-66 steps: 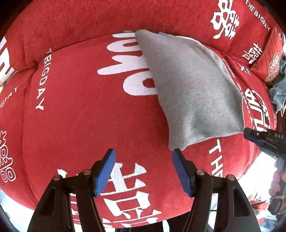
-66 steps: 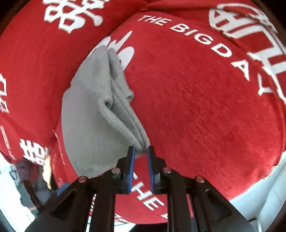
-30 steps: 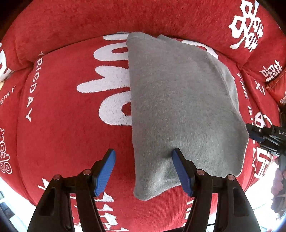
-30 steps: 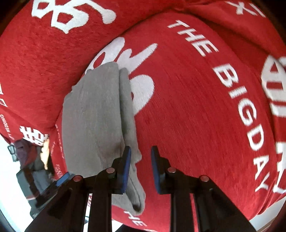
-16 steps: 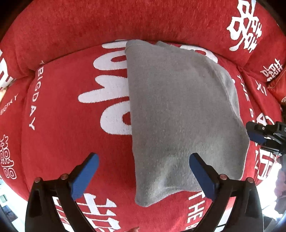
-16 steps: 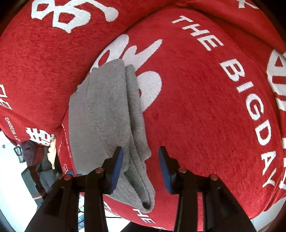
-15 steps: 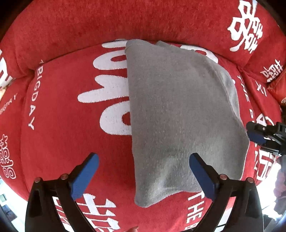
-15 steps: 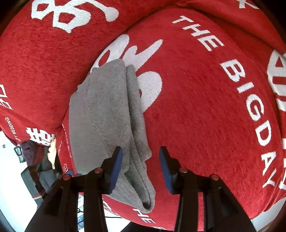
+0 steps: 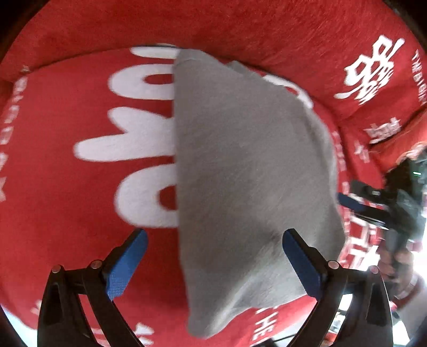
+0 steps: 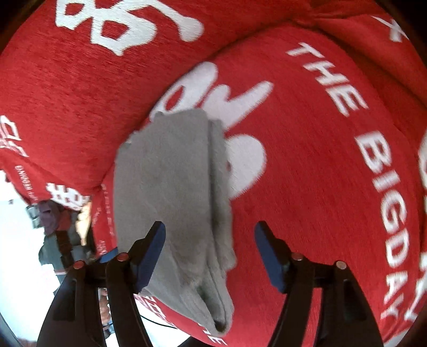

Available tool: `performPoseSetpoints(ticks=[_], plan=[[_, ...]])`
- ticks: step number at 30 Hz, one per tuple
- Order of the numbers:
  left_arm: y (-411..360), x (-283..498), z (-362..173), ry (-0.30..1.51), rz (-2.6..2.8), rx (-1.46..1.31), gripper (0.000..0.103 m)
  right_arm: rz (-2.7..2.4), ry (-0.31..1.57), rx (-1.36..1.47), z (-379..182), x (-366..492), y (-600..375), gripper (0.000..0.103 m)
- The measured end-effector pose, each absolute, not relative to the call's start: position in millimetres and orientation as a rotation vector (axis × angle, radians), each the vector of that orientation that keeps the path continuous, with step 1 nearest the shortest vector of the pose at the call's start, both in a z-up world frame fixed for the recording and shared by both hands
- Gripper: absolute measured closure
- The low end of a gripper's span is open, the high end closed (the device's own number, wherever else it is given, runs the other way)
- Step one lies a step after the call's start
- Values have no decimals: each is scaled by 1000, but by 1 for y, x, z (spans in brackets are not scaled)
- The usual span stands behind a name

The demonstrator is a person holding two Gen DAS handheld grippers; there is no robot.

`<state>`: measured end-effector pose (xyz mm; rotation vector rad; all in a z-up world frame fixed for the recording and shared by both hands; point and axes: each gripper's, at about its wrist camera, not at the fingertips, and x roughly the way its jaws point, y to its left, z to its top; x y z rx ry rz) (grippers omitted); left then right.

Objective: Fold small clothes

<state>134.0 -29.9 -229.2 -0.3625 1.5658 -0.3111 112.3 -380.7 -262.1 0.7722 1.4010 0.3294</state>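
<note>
A grey folded garment (image 9: 248, 165) lies flat on the red seat cushion (image 9: 80, 186), its near corner hanging toward the seat's front edge. My left gripper (image 9: 214, 240) hovers over the garment's near end, open wide, pads clear of the fabric. The right gripper (image 9: 355, 205) shows at the garment's right side. In the right wrist view the garment (image 10: 165, 173) shows its stacked folded edges. My right gripper (image 10: 210, 229) straddles that layered edge; its jaws are opening and the pads stand apart from the cloth.
The red cushion (image 10: 320, 186) bears white lettering and meets a red backrest (image 9: 240, 24) behind. A small red pillow (image 9: 395, 152) lies far right. Beyond the seat's front edge is bright floor, with a person's hand and some dark clothes (image 10: 50, 213) there.
The right jaws let go of the garment's folded edge and spread. The left jaws widened too and came lower and closer over the garment, which now lies flat.
</note>
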Motion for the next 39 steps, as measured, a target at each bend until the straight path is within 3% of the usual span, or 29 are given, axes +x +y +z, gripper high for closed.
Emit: performPoseSetpoints(ticks=[11,13,14,15,16,18,20,34,39], plan=[[-51,149,-254,1558,-424,-411,2,640,1397,925,-309,150,-371,29],[-52,149,-254,1548,-393,-404,11,657,1399,946,-313,155,-363,30],[-50,148,-253,1539,-376,-398,18,653,1402,949,-314,156,-359,36],[-48,147,-251,1527,-374,-406,28,637,1421,944,-316,157,-355,51],[-46,146,-249,1516,-381,-418,33,623,1437,947,-319,157,-352,59],[-39,143,-242,1493,-415,-456,53,618,1415,955,-315,153,-349,66],[-33,142,-235,1478,-442,-488,58,610,1396,952,-307,150,-347,70],[1,88,-163,1395,-520,-490,59,669,1340,1044,-238,101,-305,73],[42,60,-163,1420,-459,-451,59,705,1371,1045,-236,83,-264,73]])
